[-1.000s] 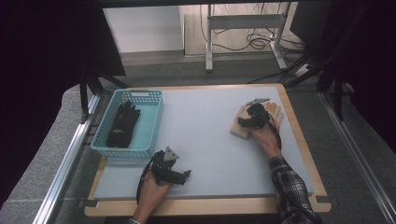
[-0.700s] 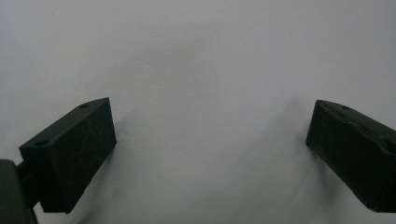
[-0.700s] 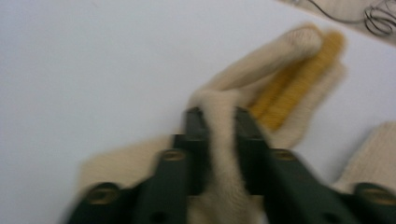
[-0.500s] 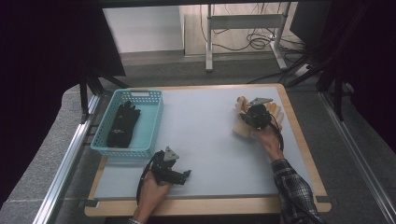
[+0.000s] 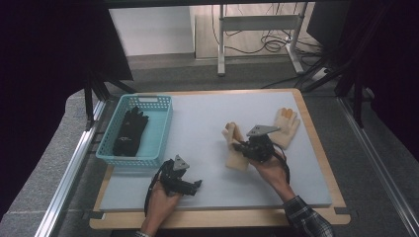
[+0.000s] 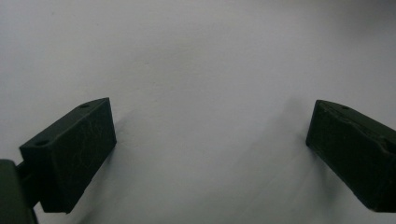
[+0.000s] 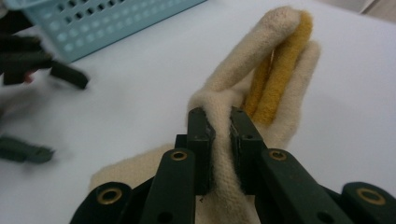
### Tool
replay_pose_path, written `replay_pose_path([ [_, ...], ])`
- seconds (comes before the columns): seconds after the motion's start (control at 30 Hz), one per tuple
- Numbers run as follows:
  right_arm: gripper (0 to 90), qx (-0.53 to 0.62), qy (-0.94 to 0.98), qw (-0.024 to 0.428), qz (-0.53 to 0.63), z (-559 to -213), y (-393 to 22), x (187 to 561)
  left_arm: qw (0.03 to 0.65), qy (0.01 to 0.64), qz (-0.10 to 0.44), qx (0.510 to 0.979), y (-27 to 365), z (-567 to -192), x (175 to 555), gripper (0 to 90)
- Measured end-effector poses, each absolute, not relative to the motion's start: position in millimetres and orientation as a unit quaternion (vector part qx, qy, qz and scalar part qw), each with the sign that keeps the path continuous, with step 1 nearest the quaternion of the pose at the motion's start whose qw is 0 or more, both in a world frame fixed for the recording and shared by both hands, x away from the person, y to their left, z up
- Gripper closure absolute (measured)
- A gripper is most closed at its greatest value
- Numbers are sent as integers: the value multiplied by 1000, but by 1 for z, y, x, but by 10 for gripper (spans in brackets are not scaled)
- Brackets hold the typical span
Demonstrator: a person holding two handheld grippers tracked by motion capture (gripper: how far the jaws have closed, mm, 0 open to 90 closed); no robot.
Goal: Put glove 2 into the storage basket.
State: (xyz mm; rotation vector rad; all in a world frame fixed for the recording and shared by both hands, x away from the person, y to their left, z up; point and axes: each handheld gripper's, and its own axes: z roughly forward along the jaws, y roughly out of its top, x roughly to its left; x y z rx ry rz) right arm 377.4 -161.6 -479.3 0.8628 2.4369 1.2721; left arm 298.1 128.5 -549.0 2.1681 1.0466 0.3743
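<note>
The right hand-held gripper [image 7: 223,140], reaching forward over the desk [image 5: 197,128], has just clamped a cream glove [image 7: 261,93] and carried it leftward toward the basket [image 5: 158,133]; the left hand-held gripper [image 6: 210,154] rests open.

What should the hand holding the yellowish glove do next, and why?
Probably carry the cream glove on across the white table toward the blue basket. The right gripper has pinched it between its fingers, a black glove already lies in that basket, and another cream glove waits behind.
</note>
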Motion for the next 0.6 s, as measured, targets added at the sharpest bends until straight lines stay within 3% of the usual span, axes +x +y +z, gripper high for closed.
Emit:
replay_pose_path([
  [0.07,757,293,842,124,436,-487,-157,369,345,402,145,835,129,-549,298,18],
  [0.17,592,282,849,107,434,-496,-150,361,345,402,145,836,129,-549,298,18],
  [0.27,533,278,847,125,436,-494,-151,359,345,402,145,835,129,-549,298,18],
  [0.6,562,328,834,148,419,-493,-191,387,346,403,144,835,128,-549,298,18],
])
